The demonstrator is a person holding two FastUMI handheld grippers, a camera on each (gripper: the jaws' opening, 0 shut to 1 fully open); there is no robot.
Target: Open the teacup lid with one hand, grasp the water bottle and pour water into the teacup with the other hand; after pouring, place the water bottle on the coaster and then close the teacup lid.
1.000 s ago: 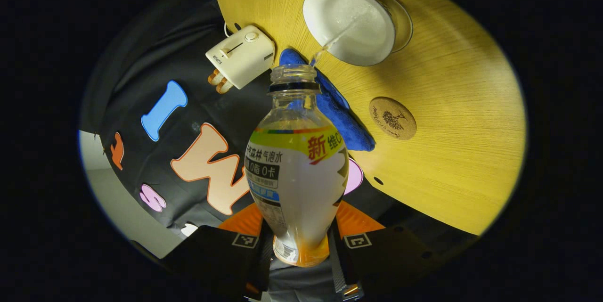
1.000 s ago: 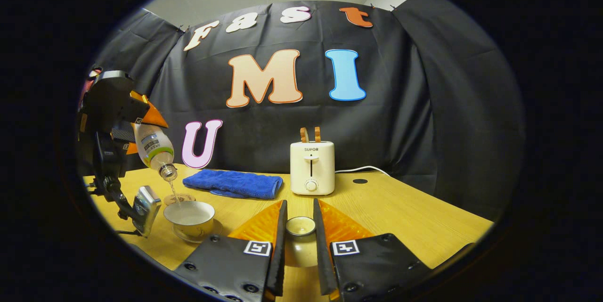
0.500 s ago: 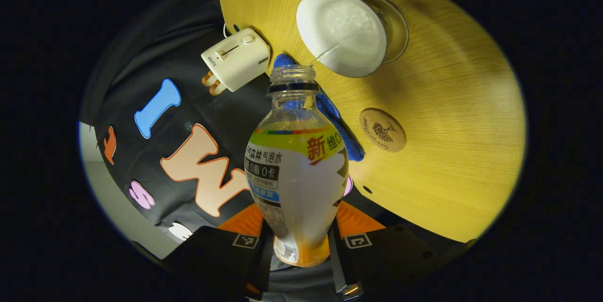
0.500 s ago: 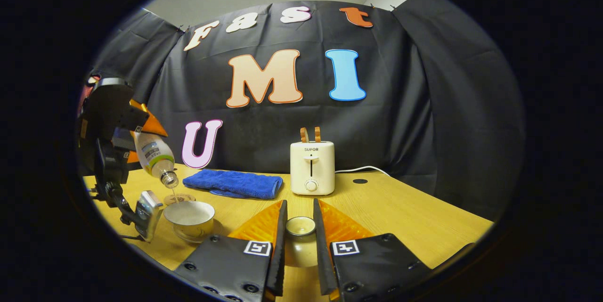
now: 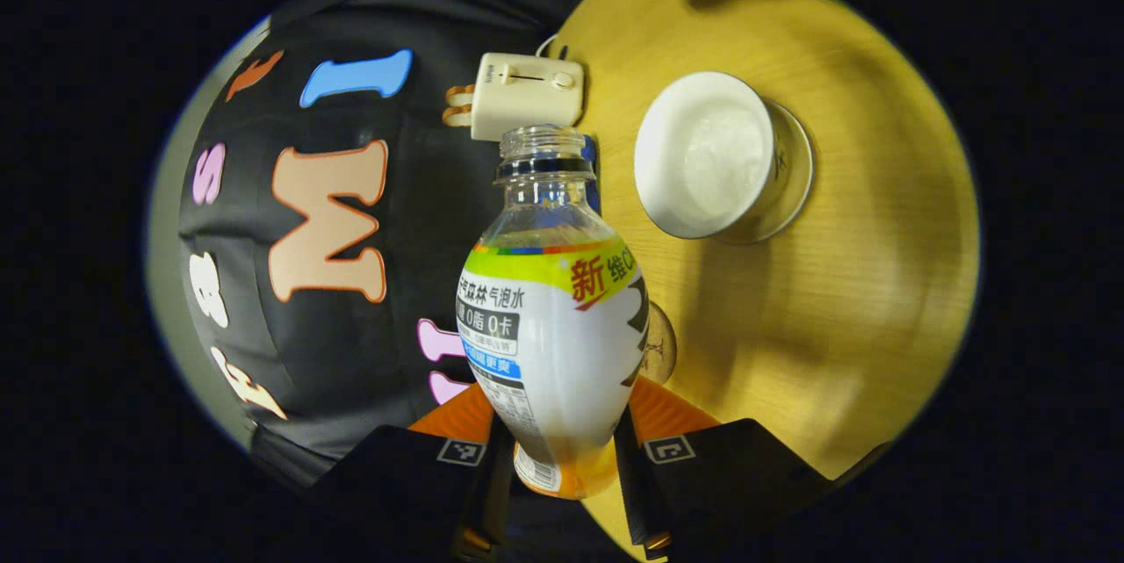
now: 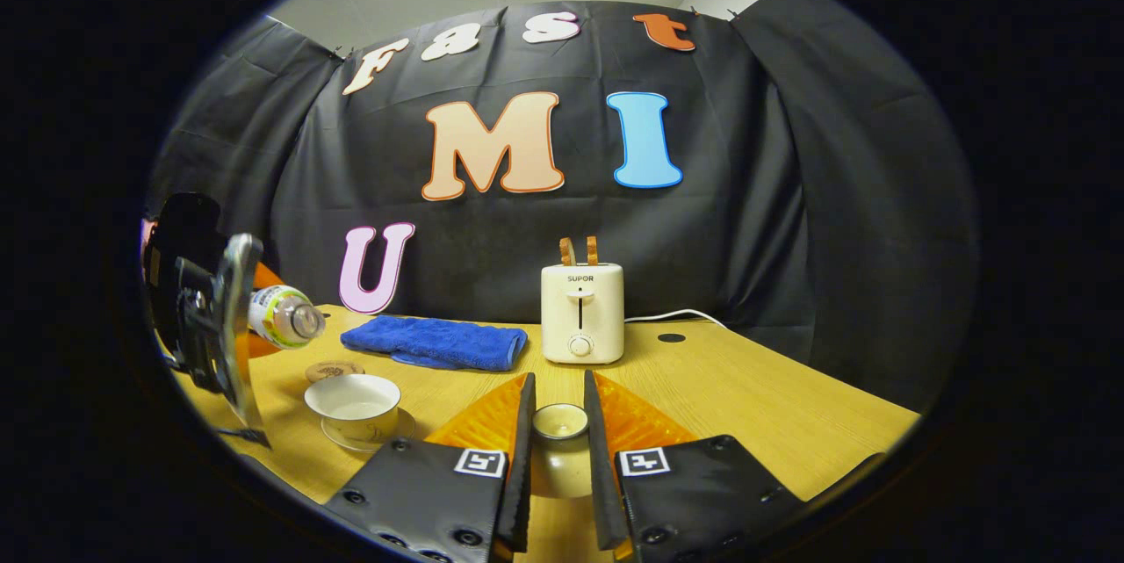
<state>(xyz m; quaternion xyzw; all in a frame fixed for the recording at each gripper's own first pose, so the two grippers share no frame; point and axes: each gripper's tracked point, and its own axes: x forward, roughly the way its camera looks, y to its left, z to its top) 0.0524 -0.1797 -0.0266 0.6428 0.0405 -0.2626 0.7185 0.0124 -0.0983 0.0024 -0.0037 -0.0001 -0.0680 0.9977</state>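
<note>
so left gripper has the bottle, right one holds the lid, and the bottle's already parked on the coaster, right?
Not parked: the right gripper view shows the bottle lying tilted in the air in the left gripper, above the coaster. The right gripper does hold the lid.

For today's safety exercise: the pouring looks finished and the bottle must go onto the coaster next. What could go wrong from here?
1. The bottle has no cap and lies tilted in the left tool; water left inside may spill on the table.
2. The coaster sits close beside the full teacup; the bottle could knock it.
3. The right tool holds the lid; a slip could chip it.
</note>
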